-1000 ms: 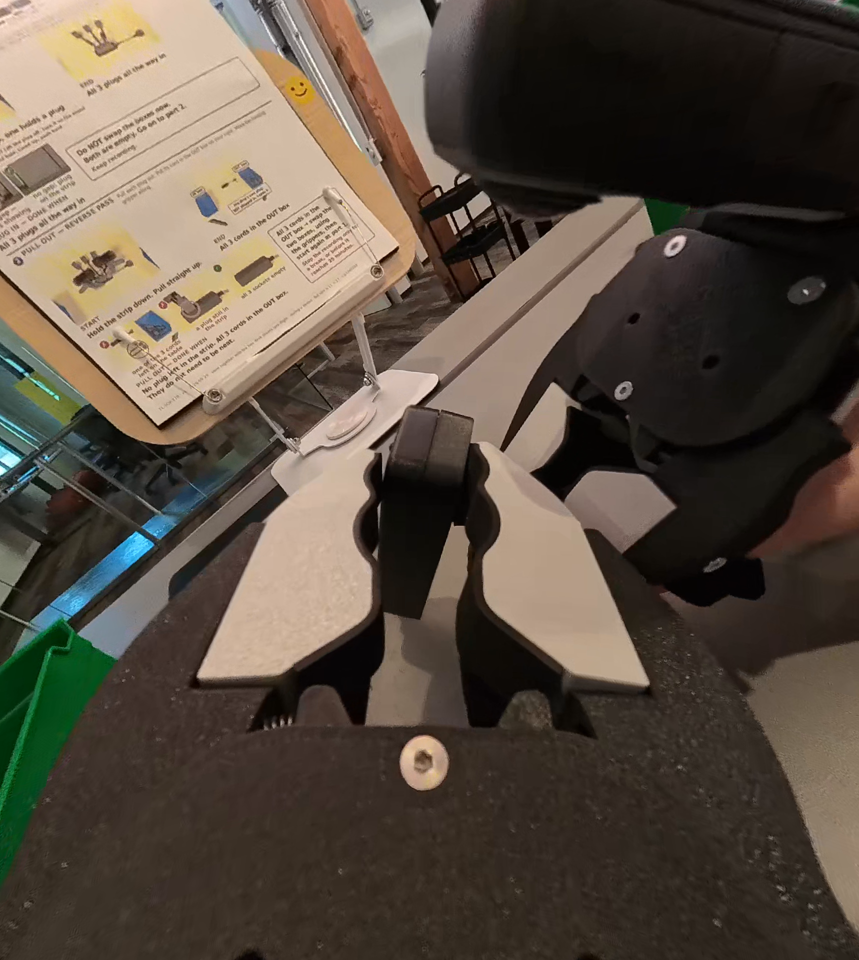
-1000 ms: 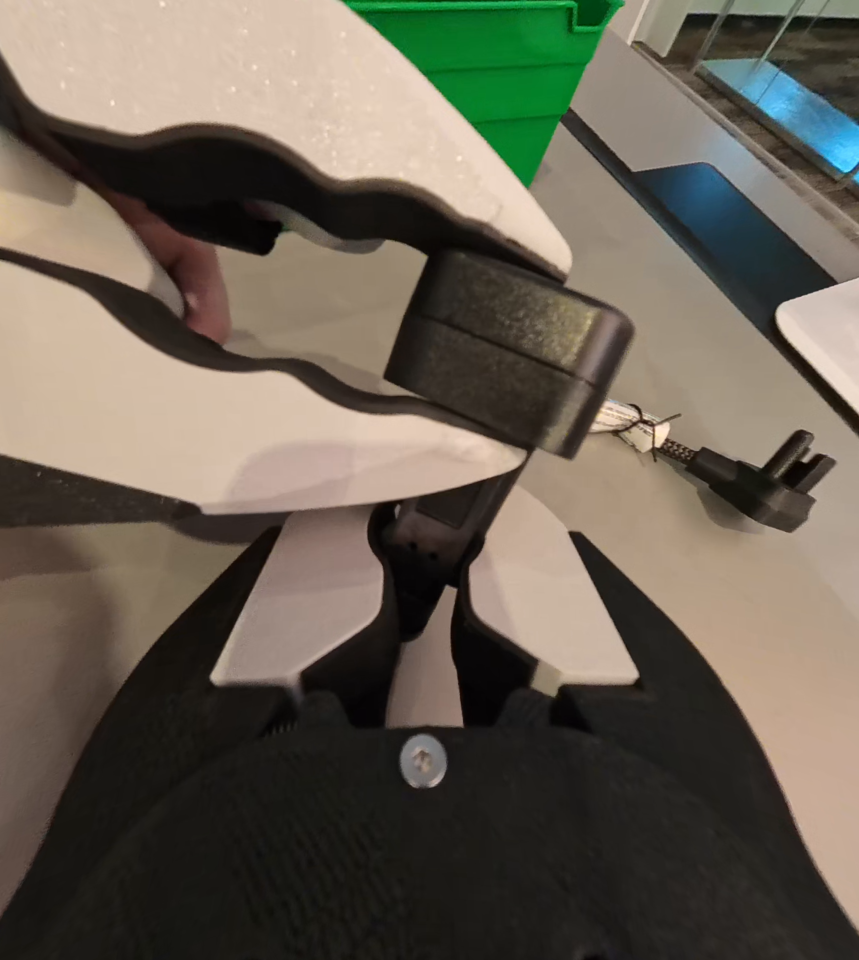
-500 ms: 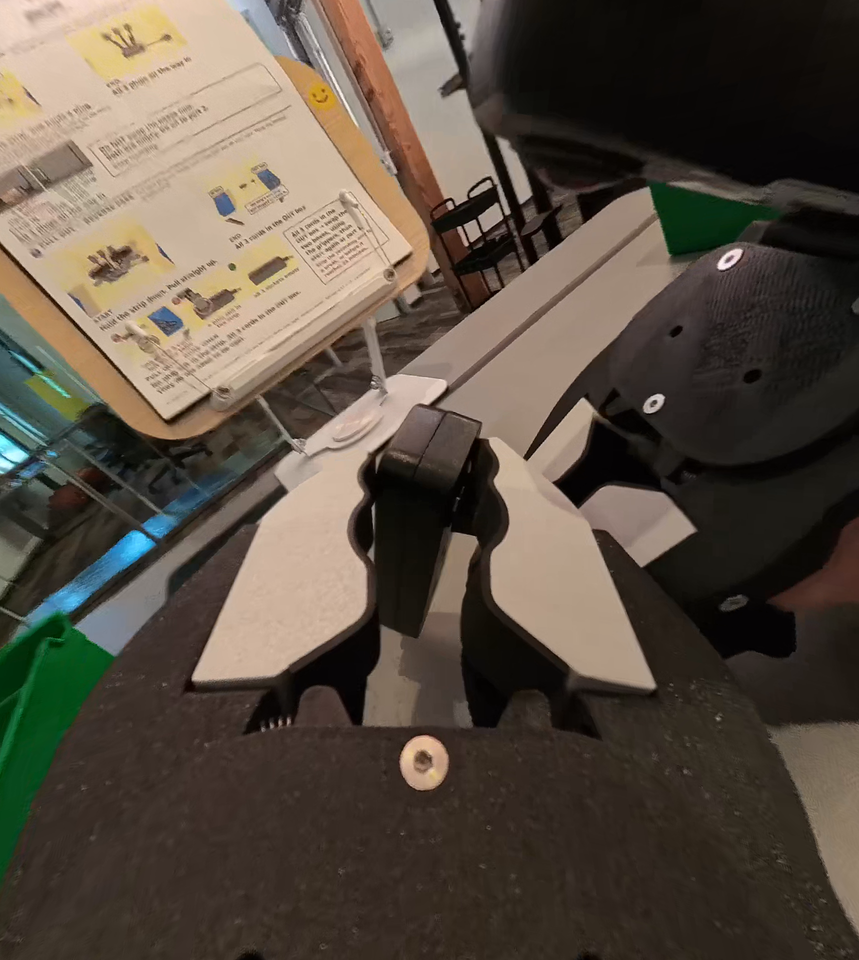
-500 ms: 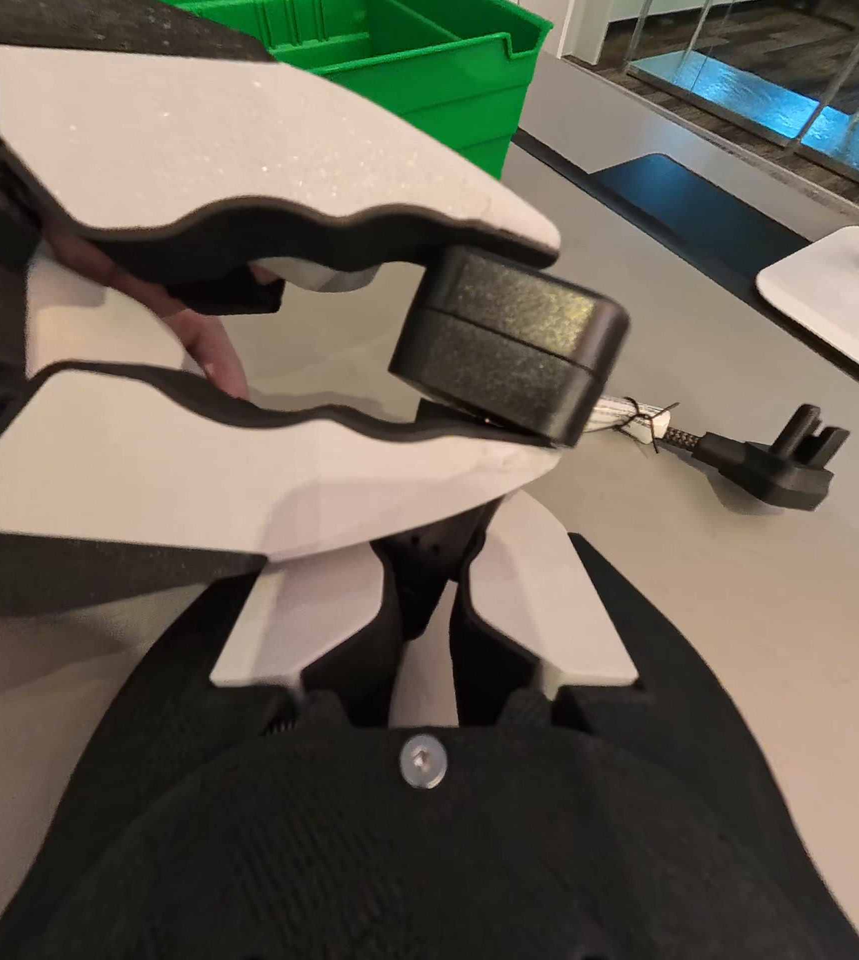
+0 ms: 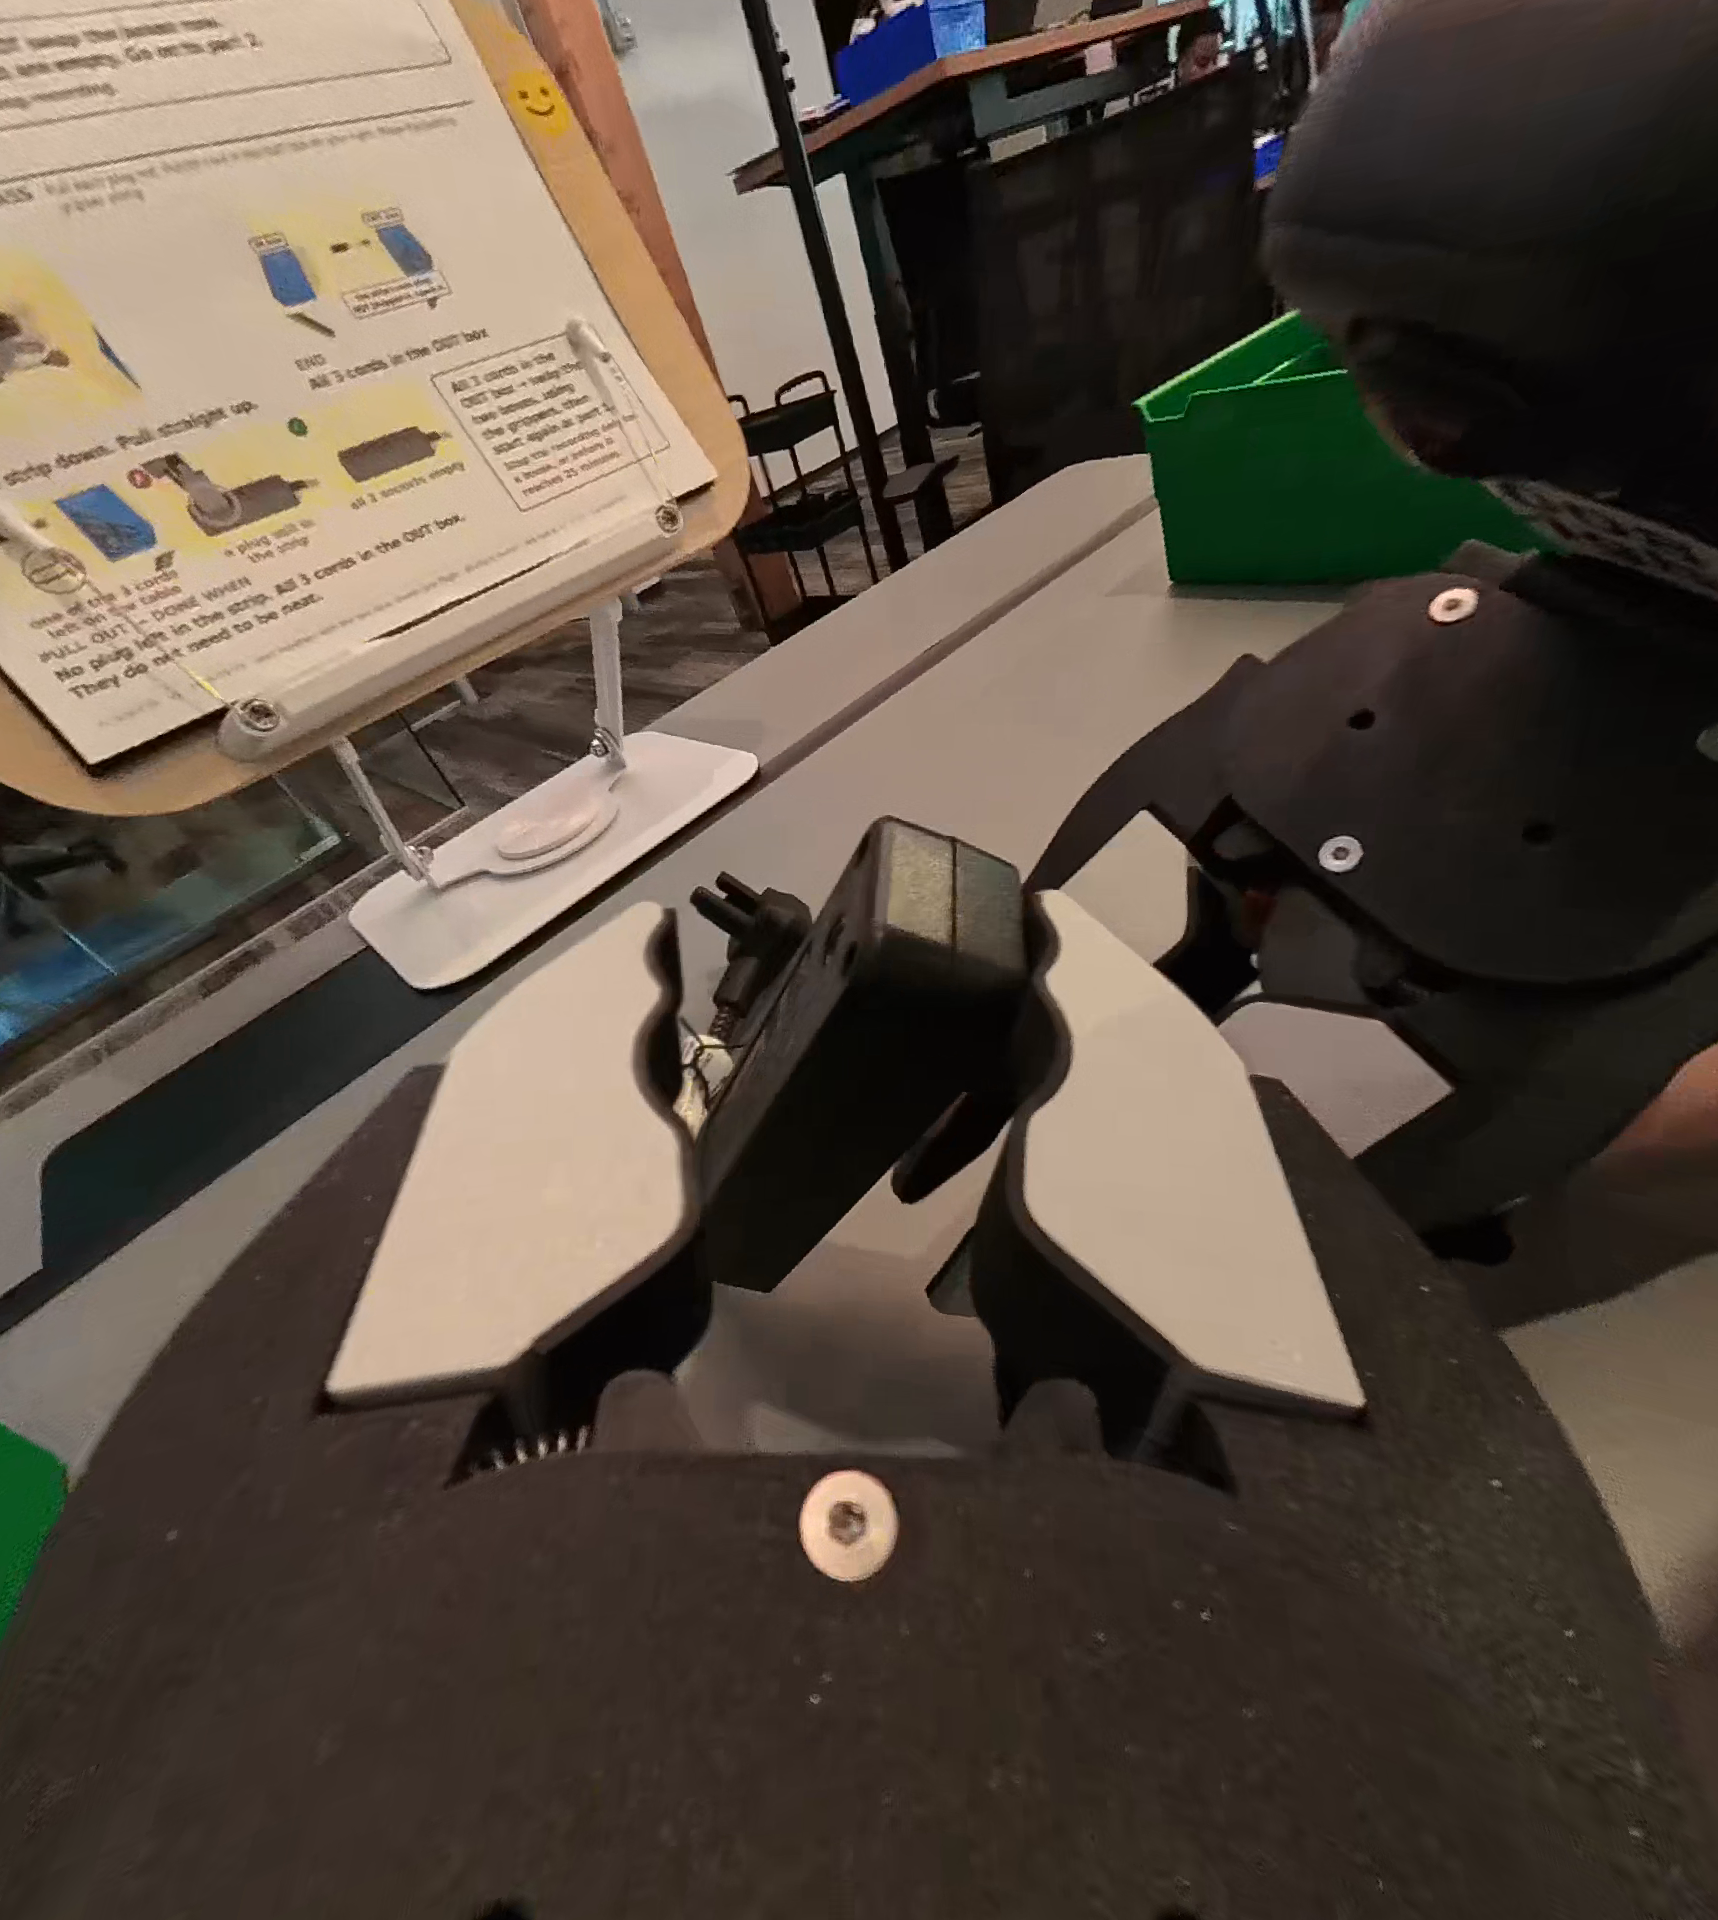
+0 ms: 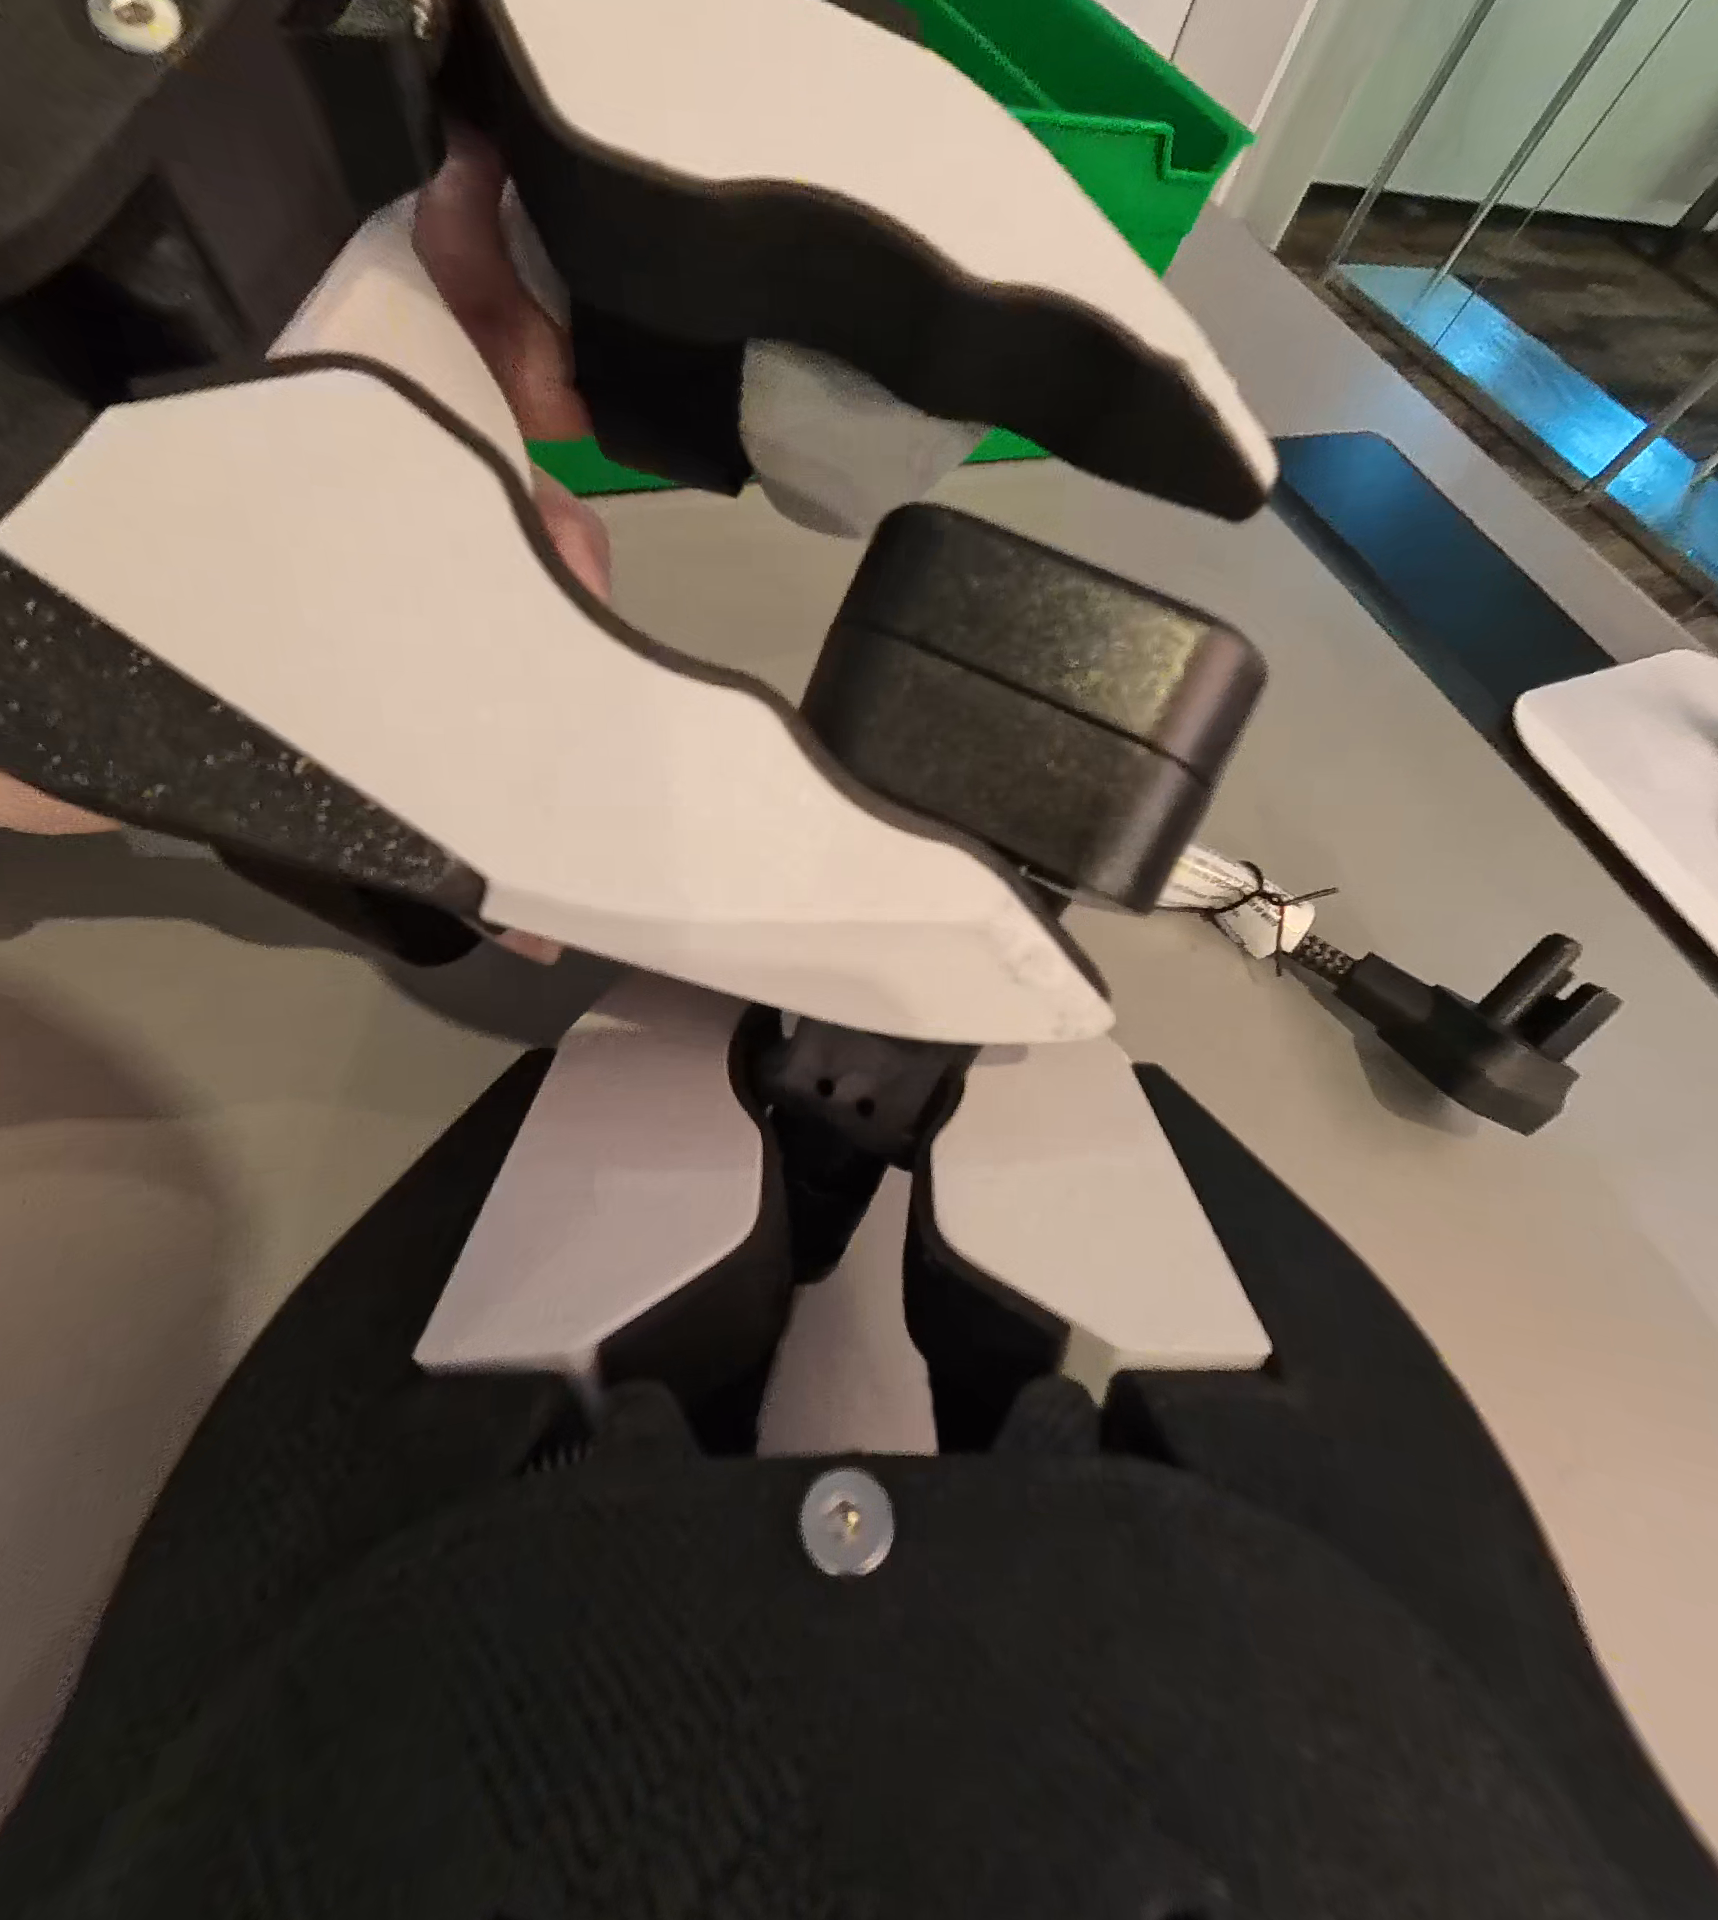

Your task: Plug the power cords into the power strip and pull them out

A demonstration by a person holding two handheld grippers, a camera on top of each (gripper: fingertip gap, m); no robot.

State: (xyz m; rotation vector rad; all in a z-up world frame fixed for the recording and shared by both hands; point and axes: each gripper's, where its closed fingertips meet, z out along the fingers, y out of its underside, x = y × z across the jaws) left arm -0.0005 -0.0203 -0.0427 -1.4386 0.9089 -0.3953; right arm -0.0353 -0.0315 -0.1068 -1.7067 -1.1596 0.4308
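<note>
A black power strip (image 5: 876, 1039) stands tilted between the fingers of my left gripper (image 5: 850, 914), which is open; the strip leans on the right finger (image 5: 1125, 1101). In the right wrist view my right gripper (image 6: 850, 1070) is shut on the lower end of the strip (image 6: 1031, 707). There the left gripper (image 6: 1172, 753) comes in from the left, with its upper finger clear of the strip. The strip's braided cord ends in a black angled plug (image 6: 1457, 1049) that lies on the grey table (image 6: 1406, 1455). The plug also shows in the left wrist view (image 5: 730, 904).
A green bin (image 5: 1281, 488) stands at the back right of the table, and another green bin (image 6: 1094, 94) is behind the left gripper. An instruction board (image 5: 263, 364) on a white stand (image 5: 564, 862) sits by the table's far edge, with glass railing beyond. The grippers' ends are close to 7 centimetres from one another.
My left gripper has opened and let go of the strip, which now leans between its fingers. My right gripper has stayed shut on the strip's lower end.
</note>
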